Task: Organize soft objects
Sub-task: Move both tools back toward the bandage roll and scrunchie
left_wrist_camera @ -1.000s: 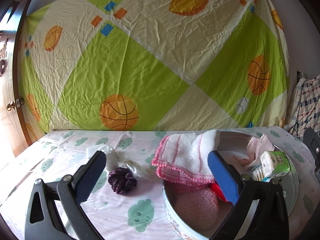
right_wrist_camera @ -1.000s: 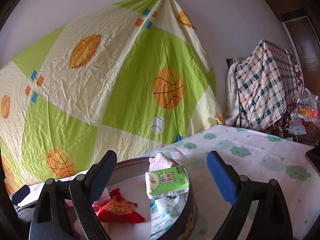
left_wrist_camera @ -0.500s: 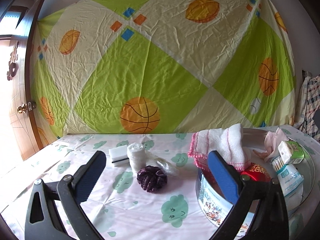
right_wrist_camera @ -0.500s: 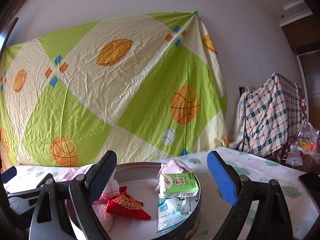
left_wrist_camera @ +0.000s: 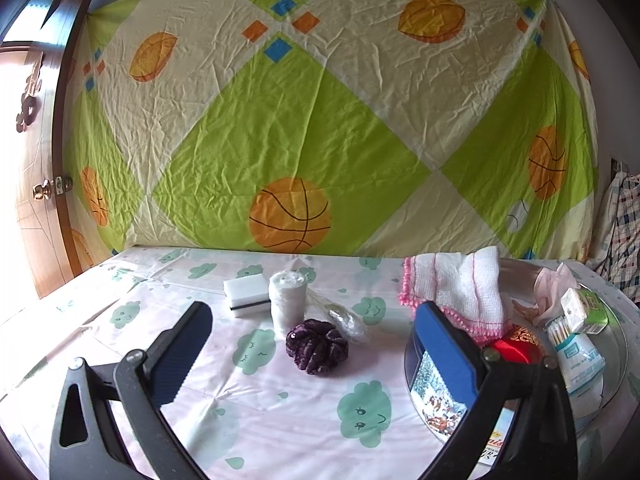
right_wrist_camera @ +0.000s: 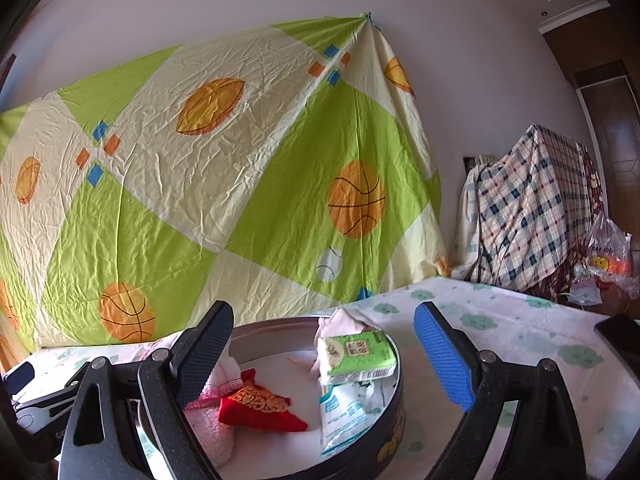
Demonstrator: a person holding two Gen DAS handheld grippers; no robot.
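Note:
In the left wrist view a purple scrunchie point(left_wrist_camera: 317, 346) lies on the cloud-print tablecloth, with a white gauze roll point(left_wrist_camera: 286, 301), a white sponge point(left_wrist_camera: 245, 294) and a clear plastic wrap point(left_wrist_camera: 345, 320) behind it. My left gripper point(left_wrist_camera: 312, 352) is open and empty, framing the scrunchie from just in front. A round tin point(left_wrist_camera: 436, 400) at right holds a pink-edged white cloth point(left_wrist_camera: 460, 292), a red pouch point(right_wrist_camera: 256, 404), a green tissue pack point(right_wrist_camera: 356, 356) and a cotton-swab pack point(left_wrist_camera: 576, 356). My right gripper point(right_wrist_camera: 324, 356) is open and empty above the tin point(right_wrist_camera: 384, 436).
A green and cream basketball-print sheet point(left_wrist_camera: 320, 120) hangs behind the table. A wooden door point(left_wrist_camera: 32, 160) is at far left. A plaid-covered pile point(right_wrist_camera: 532, 208) and plastic bags point(right_wrist_camera: 604, 264) stand beyond the table's right end. A dark object point(right_wrist_camera: 620, 340) lies at the right edge.
My left gripper has moved left and back from over the tin, so the scrunchie now sits between its fingers. The right gripper has tilted up and shifted slightly over the tin.

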